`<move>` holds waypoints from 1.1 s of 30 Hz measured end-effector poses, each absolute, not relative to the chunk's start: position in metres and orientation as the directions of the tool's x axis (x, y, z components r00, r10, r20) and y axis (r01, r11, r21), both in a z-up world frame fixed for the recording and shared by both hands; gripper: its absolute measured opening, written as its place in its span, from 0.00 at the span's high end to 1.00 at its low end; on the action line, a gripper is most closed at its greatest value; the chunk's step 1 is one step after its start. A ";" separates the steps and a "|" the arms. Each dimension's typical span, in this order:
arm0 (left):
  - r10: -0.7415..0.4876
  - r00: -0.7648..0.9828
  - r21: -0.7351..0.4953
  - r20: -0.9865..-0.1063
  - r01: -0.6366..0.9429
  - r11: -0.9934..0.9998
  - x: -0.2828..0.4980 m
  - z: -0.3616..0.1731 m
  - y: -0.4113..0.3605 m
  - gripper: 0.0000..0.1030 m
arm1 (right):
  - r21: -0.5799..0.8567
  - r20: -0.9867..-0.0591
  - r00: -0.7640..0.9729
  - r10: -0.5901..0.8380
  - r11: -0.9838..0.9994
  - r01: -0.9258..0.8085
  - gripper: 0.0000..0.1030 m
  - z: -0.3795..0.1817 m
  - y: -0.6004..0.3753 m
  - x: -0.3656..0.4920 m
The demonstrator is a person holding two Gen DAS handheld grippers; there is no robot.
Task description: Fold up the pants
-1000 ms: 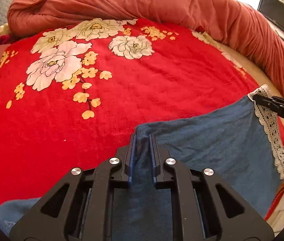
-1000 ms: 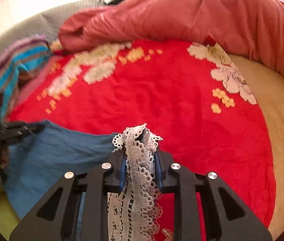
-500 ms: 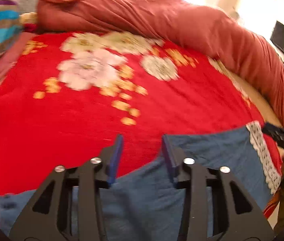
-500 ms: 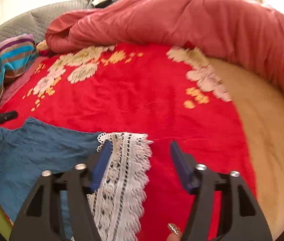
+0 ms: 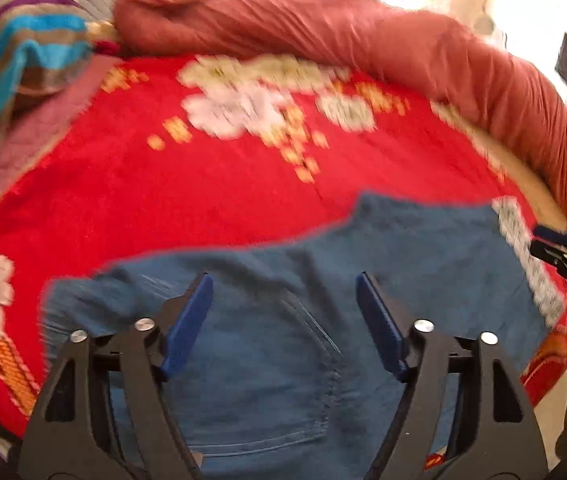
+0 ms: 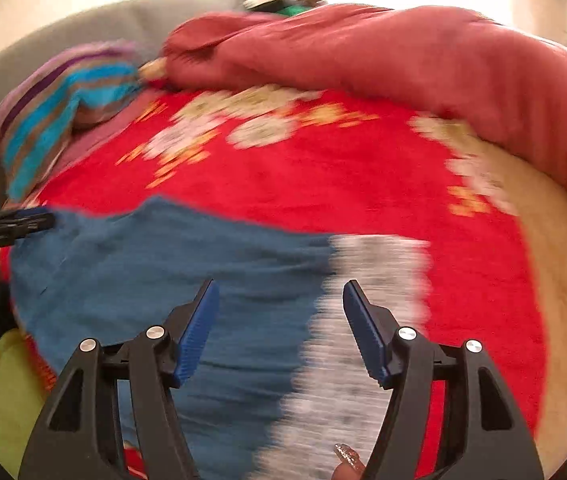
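**Inspector:** Start at the left. What lies there?

**Assistant:** A striped cloth (image 5: pixel 23 52) in blue, brown and purple, bunched at the far left of the bed. Beside it a red floral blanket (image 5: pixel 187 196) covers the bed. A rust-coloured duvet (image 5: pixel 343 36) is heaped along the blanket's far edge.

**Inspector:** The left gripper?

**Assistant:** The left gripper (image 5: pixel 285 284) has its blue-padded fingers (image 5: pixel 187 320) spread wide, nothing between them. It hangs over the blue pants (image 5: pixel 267 360); contact cannot be judged.

**Inspector:** Where are the pants?

**Assistant:** Spread flat on the near part of the blanket. Pocket stitching (image 5: pixel 315 332) shows between the left fingers. The fabric runs rightward to a white lace hem (image 5: pixel 527 260).

**Inspector:** And the right side?

**Assistant:** In the right wrist view, the right gripper (image 6: pixel 281 284) is also parted wide, holding nothing. The blue cloth is under its left finger, the lace hem (image 6: pixel 363 320) under its right. Both views are motion-blurred. A glittered fingernail (image 6: pixel 347 454) shows at the lower edge.

**Inspector:** Anything further right?

**Assistant:** Bare cream mattress (image 6: pixel 559 280) past the blanket's edge.
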State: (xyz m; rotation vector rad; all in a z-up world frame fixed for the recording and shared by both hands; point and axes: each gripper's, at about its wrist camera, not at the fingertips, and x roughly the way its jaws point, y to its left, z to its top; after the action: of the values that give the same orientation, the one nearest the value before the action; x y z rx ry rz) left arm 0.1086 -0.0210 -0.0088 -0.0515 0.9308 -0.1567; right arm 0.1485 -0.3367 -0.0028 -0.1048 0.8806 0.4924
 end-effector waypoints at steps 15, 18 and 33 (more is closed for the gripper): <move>-0.100 0.550 -0.074 -0.829 0.069 0.995 0.107 -0.047 0.004 0.26 | 0.060 -0.855 0.467 0.225 0.938 -0.342 0.32 -0.052 -0.340 0.180; -0.106 0.564 -0.084 -0.819 0.065 0.994 0.104 -0.044 0.004 0.26 | 0.052 -0.854 0.471 0.220 0.937 -0.345 0.31 -0.051 -0.339 0.175; -0.120 0.626 -0.070 -0.771 0.104 0.992 0.054 0.002 -0.018 0.13 | 0.073 -0.748 0.617 0.245 0.954 -0.290 0.25 0.017 -0.385 0.103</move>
State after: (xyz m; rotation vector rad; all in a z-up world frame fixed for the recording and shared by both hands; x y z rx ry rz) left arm 0.0536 -0.0180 0.0019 -0.0191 0.8854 -0.1289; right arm 0.1032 -0.3847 0.0168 -0.0571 0.8517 0.3078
